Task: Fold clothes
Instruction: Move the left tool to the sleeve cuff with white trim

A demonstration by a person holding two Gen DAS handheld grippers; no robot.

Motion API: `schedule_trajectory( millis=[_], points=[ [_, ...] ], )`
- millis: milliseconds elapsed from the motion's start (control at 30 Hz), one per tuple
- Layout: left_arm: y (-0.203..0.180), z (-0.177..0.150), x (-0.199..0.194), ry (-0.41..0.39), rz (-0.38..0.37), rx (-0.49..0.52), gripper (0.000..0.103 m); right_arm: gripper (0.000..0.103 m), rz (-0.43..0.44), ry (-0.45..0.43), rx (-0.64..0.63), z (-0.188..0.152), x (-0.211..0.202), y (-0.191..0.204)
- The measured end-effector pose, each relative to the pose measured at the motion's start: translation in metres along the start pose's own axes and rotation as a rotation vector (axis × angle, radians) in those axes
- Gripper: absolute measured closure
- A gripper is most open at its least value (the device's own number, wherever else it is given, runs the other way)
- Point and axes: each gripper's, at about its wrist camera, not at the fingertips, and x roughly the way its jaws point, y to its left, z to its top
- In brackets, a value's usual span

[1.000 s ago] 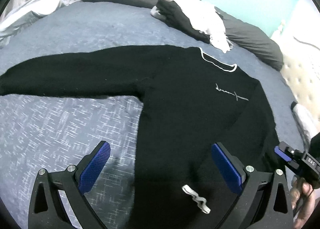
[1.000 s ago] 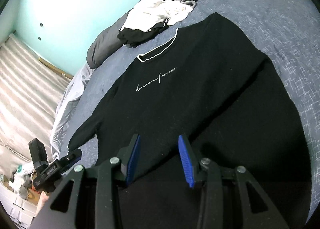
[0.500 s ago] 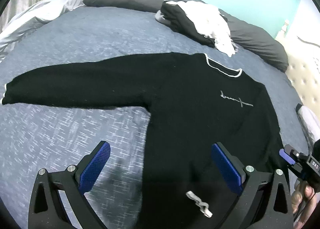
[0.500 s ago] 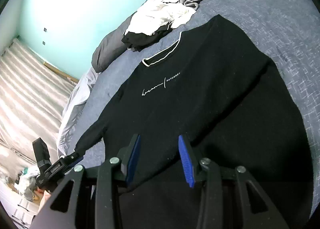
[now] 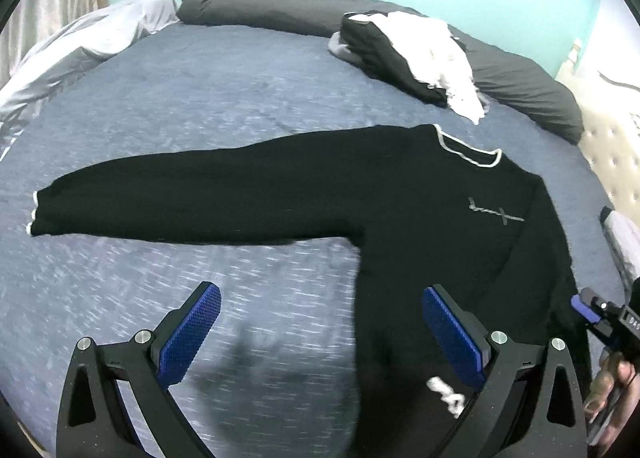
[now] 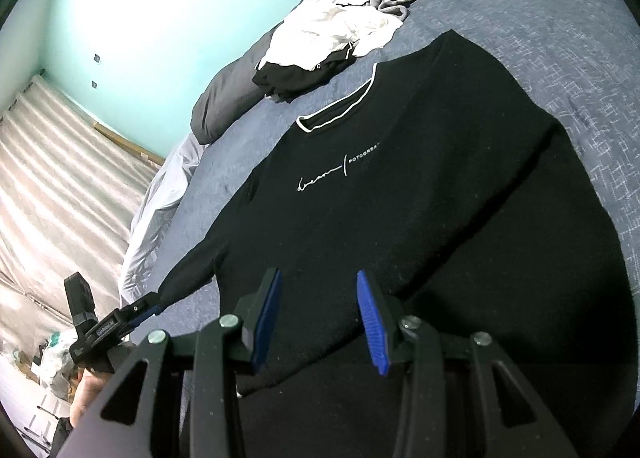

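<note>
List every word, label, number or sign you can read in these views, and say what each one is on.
"POTOGREA": small white capitals on the chest of the black long-sleeved sweater, right of a thin vertical line; the word may run on.
Cursive white script left of that line: too loopy to read with confidence.
"DAS": white letters on the right gripper's black body, cut off at the frame edge.
White label on the left gripper's side: too small to read.
White tag at the sweater's hem: blurred, unreadable.

Bright light is washing out the wall [image 6: 152,6]. The black sweater [image 6: 420,194] is showing little detail. The bed [image 5: 248,306] is looking smeared up close. Edges are bending and going dark.
</note>
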Motion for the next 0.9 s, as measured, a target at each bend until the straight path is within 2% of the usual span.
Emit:
schedule_trajectory(
  millis=[467,633,900],
  points=[
    [0.122,0.021,-0.007,0.001,0.137,-0.127,0.001,0.063,0.002,0.004,0.002,-0.002,0.004,0.004],
    [0.177,0.028,0.0,0.007,0.172,-0.209,0.001,0.063,-0.006,0.009,-0.007,-0.004,0.007,0.007],
    [0.241,0.039,0.018,0.015,0.214,-0.287,0.001,0.063,-0.033,0.021,-0.024,-0.006,0.013,0.008]
  ],
)
